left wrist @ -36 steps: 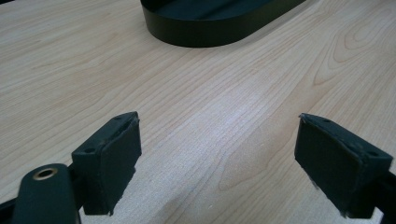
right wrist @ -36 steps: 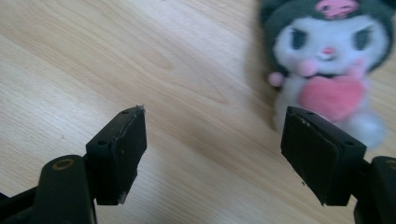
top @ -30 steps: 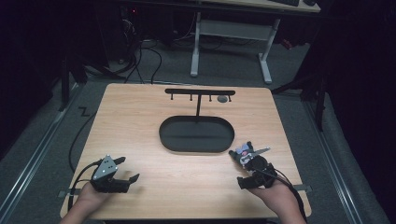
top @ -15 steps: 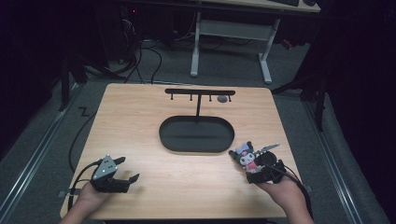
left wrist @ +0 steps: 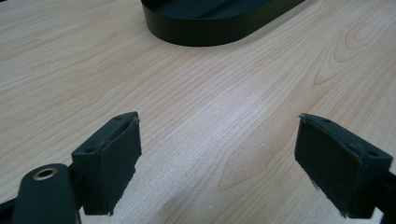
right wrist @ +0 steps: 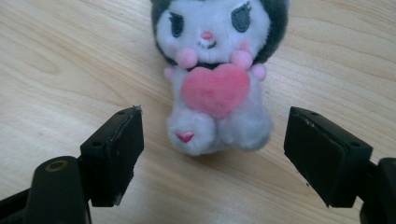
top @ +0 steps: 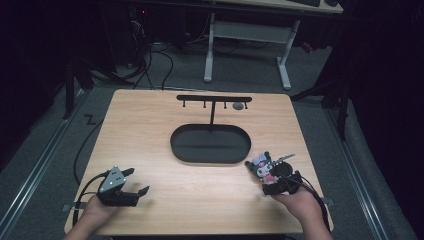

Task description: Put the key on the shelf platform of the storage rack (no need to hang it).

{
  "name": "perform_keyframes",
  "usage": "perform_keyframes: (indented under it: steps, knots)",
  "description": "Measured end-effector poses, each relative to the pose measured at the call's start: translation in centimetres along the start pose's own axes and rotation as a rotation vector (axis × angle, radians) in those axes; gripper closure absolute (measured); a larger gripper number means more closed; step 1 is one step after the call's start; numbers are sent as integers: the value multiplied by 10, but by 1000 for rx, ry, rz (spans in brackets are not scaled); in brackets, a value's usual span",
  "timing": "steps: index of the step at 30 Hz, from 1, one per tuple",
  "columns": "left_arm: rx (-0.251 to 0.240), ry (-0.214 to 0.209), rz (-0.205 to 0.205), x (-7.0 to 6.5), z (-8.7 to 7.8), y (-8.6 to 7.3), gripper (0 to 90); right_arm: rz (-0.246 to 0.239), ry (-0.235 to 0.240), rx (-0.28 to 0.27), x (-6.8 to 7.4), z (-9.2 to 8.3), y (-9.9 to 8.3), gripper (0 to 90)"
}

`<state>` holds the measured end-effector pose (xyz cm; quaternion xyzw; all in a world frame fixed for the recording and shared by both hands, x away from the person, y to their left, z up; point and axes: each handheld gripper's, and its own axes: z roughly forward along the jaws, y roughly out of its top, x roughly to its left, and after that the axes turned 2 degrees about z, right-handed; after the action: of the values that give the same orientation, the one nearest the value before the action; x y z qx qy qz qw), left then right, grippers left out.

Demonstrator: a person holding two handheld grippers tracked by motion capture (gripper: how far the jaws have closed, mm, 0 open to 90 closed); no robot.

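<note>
Plush doll (right wrist: pixel 218 88) looks soft, light and squashy, best pinched across its belly by the right gripper (right wrist: pixel 212 154), whose jaws stand released around it.

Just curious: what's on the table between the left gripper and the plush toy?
Nothing: bare wood in the high view between the left gripper and the plush toy.

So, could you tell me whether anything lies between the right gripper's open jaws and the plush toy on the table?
Nothing visible does. In the right gripper view the plush toy lies on bare wood just ahead of the right gripper, whose jaws stand wide open either side of its feet, pads not touching it.
</note>
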<state>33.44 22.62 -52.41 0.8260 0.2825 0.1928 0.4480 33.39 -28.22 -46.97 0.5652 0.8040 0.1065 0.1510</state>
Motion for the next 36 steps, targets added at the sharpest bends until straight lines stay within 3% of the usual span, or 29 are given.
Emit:
perform_keyframes:
  steps: [11, 21, 36]
  knots:
    - [0, 3, 1, 0, 0, 0, 155, 10, -7, -2, -1, 13, -1, 291]
    - [1, 1, 2, 0, 0, 0, 155, 2, -23, -26, 2, 17, -3, 459]
    - [5, 5, 8, -1, 1, 0, 155, 50, 17, -90, 4, -7, -1, 478]
